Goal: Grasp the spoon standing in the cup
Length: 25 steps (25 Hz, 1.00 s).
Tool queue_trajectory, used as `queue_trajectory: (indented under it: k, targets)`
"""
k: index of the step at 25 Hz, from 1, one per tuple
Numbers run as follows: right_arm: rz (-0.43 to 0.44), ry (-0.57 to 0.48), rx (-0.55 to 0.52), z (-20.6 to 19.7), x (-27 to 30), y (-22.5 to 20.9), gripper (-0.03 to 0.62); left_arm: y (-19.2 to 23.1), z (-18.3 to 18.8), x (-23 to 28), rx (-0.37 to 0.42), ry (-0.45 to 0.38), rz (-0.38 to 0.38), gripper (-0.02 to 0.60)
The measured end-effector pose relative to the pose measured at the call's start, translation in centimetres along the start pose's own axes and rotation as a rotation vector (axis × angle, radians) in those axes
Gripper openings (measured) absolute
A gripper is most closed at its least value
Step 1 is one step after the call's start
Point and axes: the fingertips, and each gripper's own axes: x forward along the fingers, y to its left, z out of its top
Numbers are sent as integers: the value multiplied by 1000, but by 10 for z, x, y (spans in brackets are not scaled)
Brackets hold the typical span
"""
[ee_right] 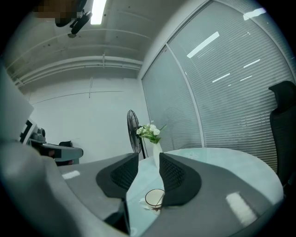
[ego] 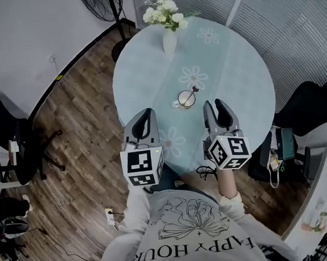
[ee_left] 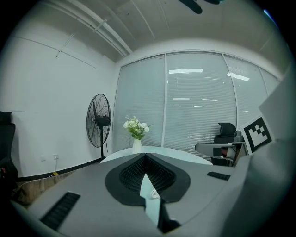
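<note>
One target: the spoon point(ee_right: 158, 201), leaning in the cup point(ee_right: 154, 199) on the counter point(ego: 237, 72), ahead of and below my right hand-held gripper point(ee_right: 149, 159). I hold its jaws wide and empty, framing the cup, so they can straddle the handle. My left hand-held gripper point(ee_left: 145, 156), jaws together on nothing, idles alongside, probably unneeded.

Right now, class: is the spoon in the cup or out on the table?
In the cup. The spoon stands inside the cup, its handle leaning out over the rim; the right gripper view shows the same.
</note>
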Motion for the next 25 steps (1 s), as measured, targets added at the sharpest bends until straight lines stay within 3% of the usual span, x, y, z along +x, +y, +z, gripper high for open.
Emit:
queue_trajectory:
  k: [25]
  targets:
    - [-84,166,64,-64,84,-46,156,15,-48,108,-19,181,-108,6]
